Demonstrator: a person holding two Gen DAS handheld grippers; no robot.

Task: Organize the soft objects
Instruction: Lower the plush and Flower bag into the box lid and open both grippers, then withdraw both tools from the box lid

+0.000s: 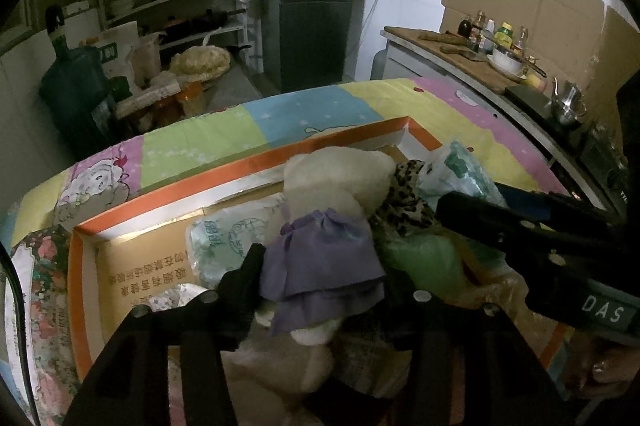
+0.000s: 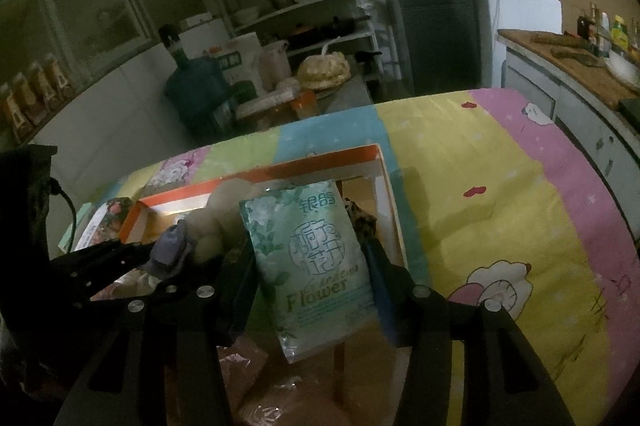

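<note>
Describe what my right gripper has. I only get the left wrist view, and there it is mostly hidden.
Observer: The right gripper is closed on a tissue pack, which is held upright with its printed front towards the camera.
Operator: Read me the print.
Observer: The word Flower in green, under a round emblem.
Operator: Say what lies right of the box.
Observer: Right of the box is the bright cloth, with a cartoon sheep printed on its yellow patch.
</note>
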